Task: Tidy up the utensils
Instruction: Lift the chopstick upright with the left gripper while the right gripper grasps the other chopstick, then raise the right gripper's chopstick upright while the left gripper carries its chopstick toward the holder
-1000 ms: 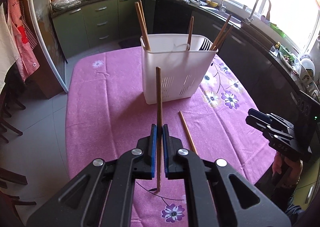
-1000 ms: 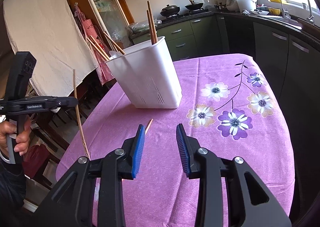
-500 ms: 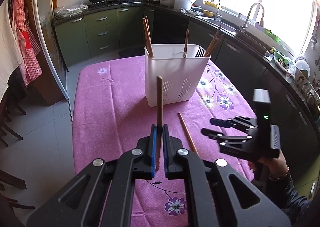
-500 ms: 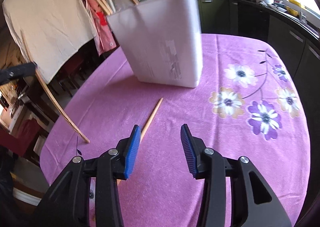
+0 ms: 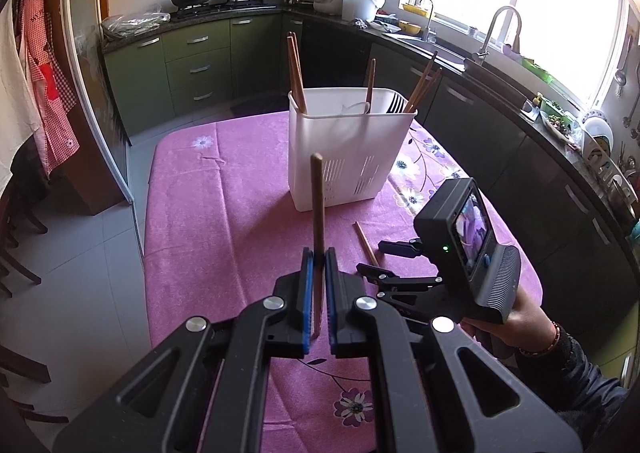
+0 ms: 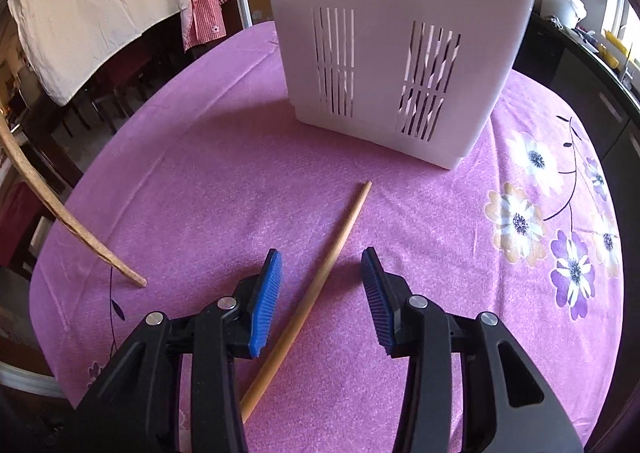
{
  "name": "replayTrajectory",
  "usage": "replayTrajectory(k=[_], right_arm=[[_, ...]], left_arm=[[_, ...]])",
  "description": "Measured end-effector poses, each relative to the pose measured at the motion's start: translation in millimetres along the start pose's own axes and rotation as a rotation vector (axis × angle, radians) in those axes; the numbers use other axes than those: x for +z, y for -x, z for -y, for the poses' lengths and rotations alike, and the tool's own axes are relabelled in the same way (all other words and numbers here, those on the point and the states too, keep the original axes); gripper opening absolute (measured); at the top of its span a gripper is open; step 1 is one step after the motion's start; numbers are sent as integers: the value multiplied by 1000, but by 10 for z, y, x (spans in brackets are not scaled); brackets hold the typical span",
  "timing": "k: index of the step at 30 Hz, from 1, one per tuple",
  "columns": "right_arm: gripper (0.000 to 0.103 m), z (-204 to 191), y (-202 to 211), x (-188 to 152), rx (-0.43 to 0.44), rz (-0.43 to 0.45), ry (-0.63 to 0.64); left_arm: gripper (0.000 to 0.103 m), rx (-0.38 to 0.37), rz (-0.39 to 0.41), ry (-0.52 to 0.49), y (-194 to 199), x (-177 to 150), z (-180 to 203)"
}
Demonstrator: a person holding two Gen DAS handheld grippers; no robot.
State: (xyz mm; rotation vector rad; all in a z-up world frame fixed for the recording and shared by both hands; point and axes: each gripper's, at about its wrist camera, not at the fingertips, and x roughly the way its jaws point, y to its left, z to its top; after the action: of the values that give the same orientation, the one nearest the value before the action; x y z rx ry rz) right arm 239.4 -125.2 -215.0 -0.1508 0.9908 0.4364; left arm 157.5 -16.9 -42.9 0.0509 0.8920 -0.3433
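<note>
My left gripper (image 5: 319, 259) is shut on a dark wooden chopstick (image 5: 317, 209), held upright above the table. The same chopstick (image 6: 72, 225) shows at the left of the right wrist view. A white slotted utensil holder (image 5: 344, 157) stands mid-table with several chopsticks in it; it also fills the top of the right wrist view (image 6: 396, 33). A light wooden chopstick (image 6: 320, 281) lies on the cloth in front of the holder. My right gripper (image 6: 322, 273) is open, low over that chopstick, with a finger on each side. It also shows in the left wrist view (image 5: 384, 261).
The round table has a pink floral cloth (image 5: 200, 237). Kitchen counters with a sink (image 5: 440, 49) and green cabinets (image 5: 192, 65) curve behind and to the right. Dark chairs (image 5: 16, 253) stand at the left. A white cloth (image 6: 88, 1) hangs beyond the table's left edge.
My right gripper moved in and down toward the loose chopstick on the cloth and now straddles it. My left gripper stayed shut on its upright chopstick and rose slightly.
</note>
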Motion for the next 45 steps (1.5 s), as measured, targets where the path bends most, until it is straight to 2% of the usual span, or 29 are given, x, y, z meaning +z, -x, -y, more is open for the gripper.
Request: replayTrajectory(k=[3,10,18,24,31,35,40,45], right_arm=[[34,-28,-29,39,-21,-5,15],[13,-88,-84,145,6,-31,52],[6,63,-35,137,47,-21,6],[6,218,380,136,74,89,-43],[6,364,1247,92,100,305,-83],[6,396,1642,-4,89,395,-87],[6,482,2036,-198,87,460,-88],[6,418,2156,-273,79,475,-83]], left_arm=[[6,-2,2,-2,10,-1,-6],[6,-1,2,-3,17,-8,-4],[6,0,-13,0,-13,-12,-21],[6,3,-19,1,-20,4,-21],[6,9,-22,-9,-18,8,9],[6,15,-23,-10,-23,11,10],[6,19,-25,-17,-25,14,23],[6,18,-23,-21,-25,14,40]])
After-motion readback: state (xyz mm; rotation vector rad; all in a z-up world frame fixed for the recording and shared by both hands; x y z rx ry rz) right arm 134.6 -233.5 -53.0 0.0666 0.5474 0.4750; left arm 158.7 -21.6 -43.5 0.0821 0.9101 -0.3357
